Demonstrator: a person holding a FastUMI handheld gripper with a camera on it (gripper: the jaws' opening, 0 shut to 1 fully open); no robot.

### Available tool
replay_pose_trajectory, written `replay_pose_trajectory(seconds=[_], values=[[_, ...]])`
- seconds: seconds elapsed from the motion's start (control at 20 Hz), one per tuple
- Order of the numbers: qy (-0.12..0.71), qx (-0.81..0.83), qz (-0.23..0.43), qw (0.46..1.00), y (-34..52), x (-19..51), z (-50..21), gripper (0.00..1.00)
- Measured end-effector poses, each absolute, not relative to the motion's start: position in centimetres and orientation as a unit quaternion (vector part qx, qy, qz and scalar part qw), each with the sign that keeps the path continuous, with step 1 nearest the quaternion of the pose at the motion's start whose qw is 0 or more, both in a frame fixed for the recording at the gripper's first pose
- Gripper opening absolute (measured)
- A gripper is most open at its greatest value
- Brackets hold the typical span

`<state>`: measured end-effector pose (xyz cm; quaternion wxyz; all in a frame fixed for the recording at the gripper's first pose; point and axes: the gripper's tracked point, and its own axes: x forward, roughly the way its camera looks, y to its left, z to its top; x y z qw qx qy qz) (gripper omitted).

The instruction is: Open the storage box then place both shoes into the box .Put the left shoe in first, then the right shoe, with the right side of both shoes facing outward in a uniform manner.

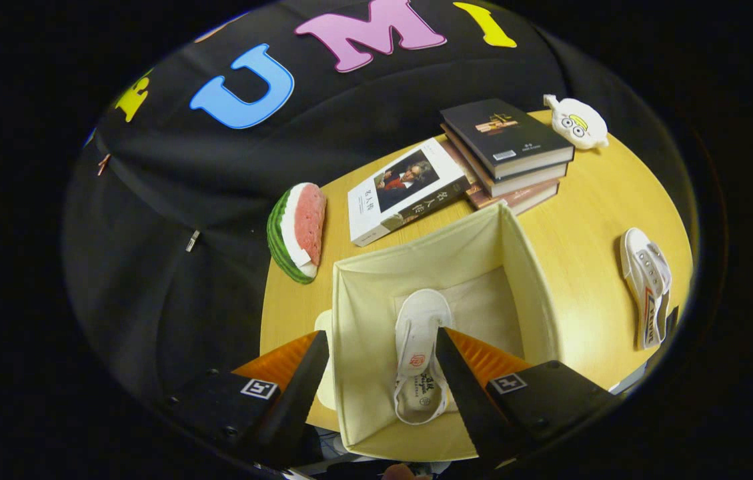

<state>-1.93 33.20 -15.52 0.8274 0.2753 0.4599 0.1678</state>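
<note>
Right shoe (646, 287) lies on table (589, 200), off to the right of storage box (363, 320) & gripper (379, 373), long axis roughly along the fingers. Fingers wide apart, holding nothing, over box w/ left shoe (416, 333) inside.

Watermelon slice toy (297, 232), white book (407, 190), stacked books (508, 155), white plush (576, 122) on wooden table (589, 200).

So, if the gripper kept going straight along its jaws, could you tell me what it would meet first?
Most likely the white shoe lying inside the open storage box; the gripper hangs open above it, though depth is unclear.
</note>
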Motion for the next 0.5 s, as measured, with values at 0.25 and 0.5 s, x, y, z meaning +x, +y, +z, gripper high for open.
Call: replay_pose_trajectory(seconds=[0.25, 0.5], values=[[0.376, 0.243, 0.18, 0.876, 27.1, -0.7, -10.9, 0.99], [0.298, 0.188, 0.16, 0.922, 18.9, 0.7, -9.0, 0.99]])
